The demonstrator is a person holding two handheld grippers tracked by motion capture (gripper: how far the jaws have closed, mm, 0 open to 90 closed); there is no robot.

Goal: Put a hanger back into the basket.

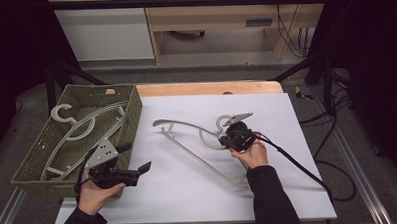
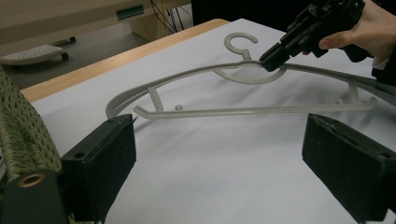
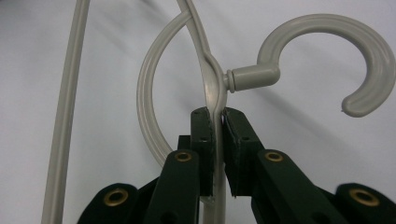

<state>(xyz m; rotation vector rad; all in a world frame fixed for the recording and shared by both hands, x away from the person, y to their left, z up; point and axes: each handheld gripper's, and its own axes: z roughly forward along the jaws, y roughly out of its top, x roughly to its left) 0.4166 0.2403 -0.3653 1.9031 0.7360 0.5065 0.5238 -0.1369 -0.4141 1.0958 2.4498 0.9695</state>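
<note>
A grey plastic hanger (image 1: pixel 197 142) is being held at its neck, just below the hook (image 3: pixel 322 60), by the right gripper (image 1: pixel 229 136). The jaws are being pressed together on the thin top bar, one black pad on each side of it, as is being shown in the right gripper view. The hanger is lying on the white table sheet (image 1: pixel 289 189), right of centre; whether the gripped end is being lifted clear of the sheet cannot be told.

The long axis of the hanger is being run diagonally across the sheet, from the far left tip toward the near right. The woven green basket (image 1: pixel 131 114), where two more hangers (image 1: pixel 74 129) are being kept, is standing to the left, well apart from the gripped hanger. The coming move is judged to be a carry leftward, with the long axis being turned to match the basket's length.

The left gripper (image 1: pixel 141 170) is being held just beside the basket's near corner with its jaws apart and nothing between them; it is nearer the basket, while the right hand is nearer the hanger.

The hanger is smooth, rigid and slender, with a round open hook and a straight lower bar. The basket is coarse and ribbed.
</note>
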